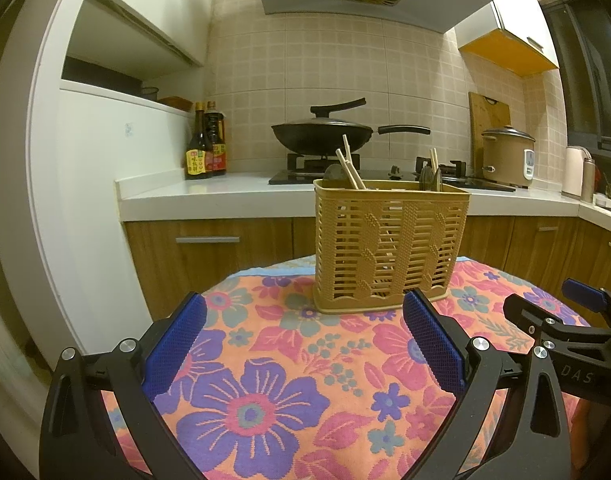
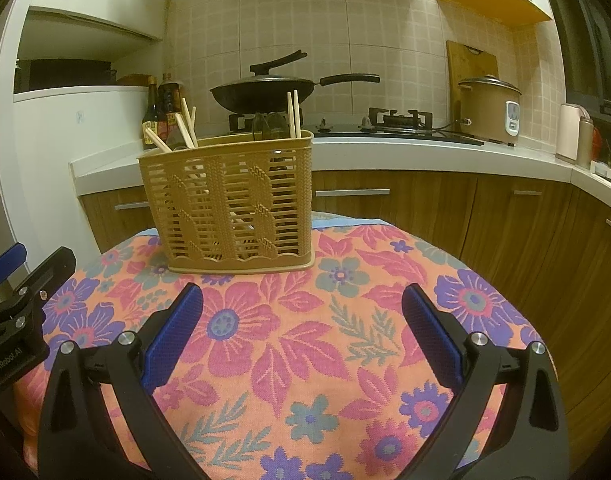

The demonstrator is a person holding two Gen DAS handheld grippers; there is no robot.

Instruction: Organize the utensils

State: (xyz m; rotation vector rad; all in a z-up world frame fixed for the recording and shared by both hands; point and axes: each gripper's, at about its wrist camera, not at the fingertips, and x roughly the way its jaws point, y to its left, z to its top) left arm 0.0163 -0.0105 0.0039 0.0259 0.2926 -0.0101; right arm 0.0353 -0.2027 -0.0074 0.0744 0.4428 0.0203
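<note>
A tan slatted plastic utensil basket [image 1: 389, 248] [image 2: 231, 204] stands upright on a floral cloth [image 1: 289, 380] [image 2: 313, 344]. Wooden chopsticks [image 1: 349, 164] [image 2: 185, 126] stick out of its left end, and more chopsticks [image 2: 292, 114] rise at its right end beside dark rounded utensil heads [image 1: 431, 179]. My left gripper [image 1: 303, 308] hovers open just in front of the basket, nothing between its blue pads. My right gripper [image 2: 301, 300] is open too, empty, a bit farther back and right of the basket. Each gripper shows at the edge of the other's view.
Beyond the cloth-covered table runs a white kitchen counter [image 1: 209, 196] with wooden cabinets below. On it sit sauce bottles [image 1: 205, 148], a black lidded wok [image 1: 321, 132] on a gas stove, a rice cooker [image 1: 507, 156] and a cutting board [image 2: 471, 64].
</note>
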